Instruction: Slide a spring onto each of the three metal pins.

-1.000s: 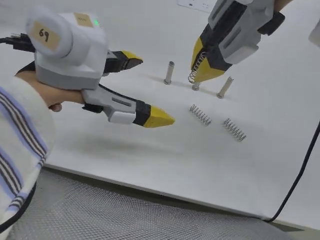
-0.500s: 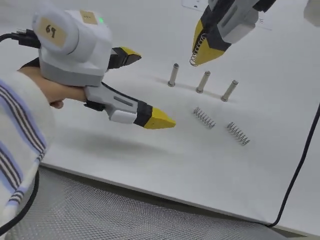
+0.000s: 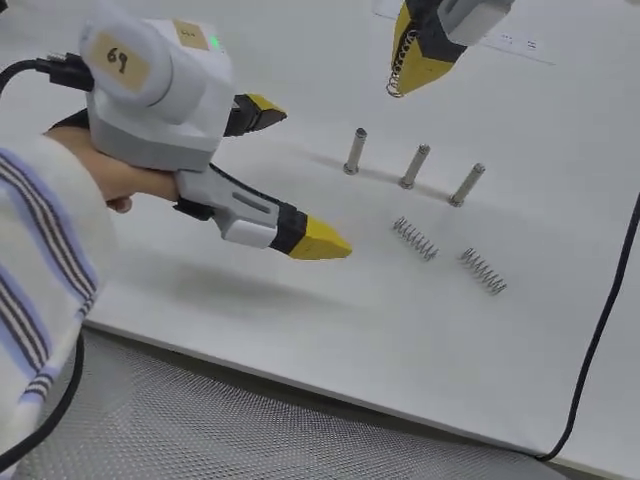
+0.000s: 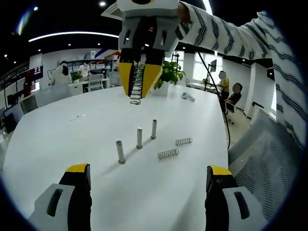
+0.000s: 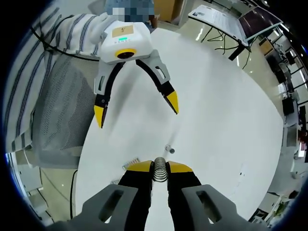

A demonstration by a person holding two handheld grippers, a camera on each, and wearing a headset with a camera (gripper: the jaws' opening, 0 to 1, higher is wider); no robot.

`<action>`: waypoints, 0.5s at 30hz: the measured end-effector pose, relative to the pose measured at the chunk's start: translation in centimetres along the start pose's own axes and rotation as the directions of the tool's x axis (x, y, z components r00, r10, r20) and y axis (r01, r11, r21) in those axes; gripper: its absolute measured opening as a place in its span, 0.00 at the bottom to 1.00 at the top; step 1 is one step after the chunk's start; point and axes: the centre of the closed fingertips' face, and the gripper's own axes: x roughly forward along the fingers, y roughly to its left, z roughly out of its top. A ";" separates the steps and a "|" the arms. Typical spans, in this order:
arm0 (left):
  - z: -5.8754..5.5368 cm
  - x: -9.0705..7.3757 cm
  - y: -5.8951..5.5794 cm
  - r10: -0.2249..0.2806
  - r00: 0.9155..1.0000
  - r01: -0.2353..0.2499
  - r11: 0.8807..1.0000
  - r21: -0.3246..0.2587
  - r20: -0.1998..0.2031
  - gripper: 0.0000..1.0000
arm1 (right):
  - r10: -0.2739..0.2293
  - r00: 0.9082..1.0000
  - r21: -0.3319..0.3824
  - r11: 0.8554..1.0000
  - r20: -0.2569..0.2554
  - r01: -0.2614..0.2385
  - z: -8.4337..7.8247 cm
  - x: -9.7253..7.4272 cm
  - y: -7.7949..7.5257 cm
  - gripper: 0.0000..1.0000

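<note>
1. Spring (image 3: 399, 68): hangs upright, clamped between the shut yellow jaws of the right gripper (image 3: 397, 88), high above the row of pins and touching none. Sits end-on between the same jaws in the right gripper view.
2. Far left, left gripper (image 3: 305, 178): jaws spread wide, holding nothing. Rests in a hand (image 3: 120, 180) below a striped sleeve (image 3: 40, 260). Carries a tan label (image 3: 118, 60) marked "69" on the white housing. Second tan patch beside a green light (image 3: 213, 42), writing too small to read.
3. Centre: left pin (image 3: 354, 151), middle pin (image 3: 414, 166) and right pin (image 3: 466, 185), upright in a row on the white table (image 3: 300, 330), all bare.
4. Just in front of the middle and right pins: near spring (image 3: 414, 239) and far spring (image 3: 483, 271), flat on the table, apart from each other.
5. Far right: black cable (image 3: 600, 340), trailing across the table edge.
</note>
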 end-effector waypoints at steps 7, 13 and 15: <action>0.2 -0.3 0.4 0.014 1.000 -0.014 1.000 -0.003 -0.002 0.98 | -0.002 0.999 -0.026 1.000 -0.046 0.001 -0.3 1.6 -1.3 0.08; 0.3 -0.6 0.8 0.030 1.000 -0.030 1.000 0.003 -0.002 0.98 | 0.020 0.998 -0.020 1.000 -0.056 -0.021 -0.3 3.0 -2.2 0.08; 0.0 -0.7 0.9 0.034 0.999 -0.034 0.999 0.000 -0.010 0.98 | 0.031 0.998 -0.015 0.999 -0.057 -0.031 -0.3 3.4 -2.3 0.08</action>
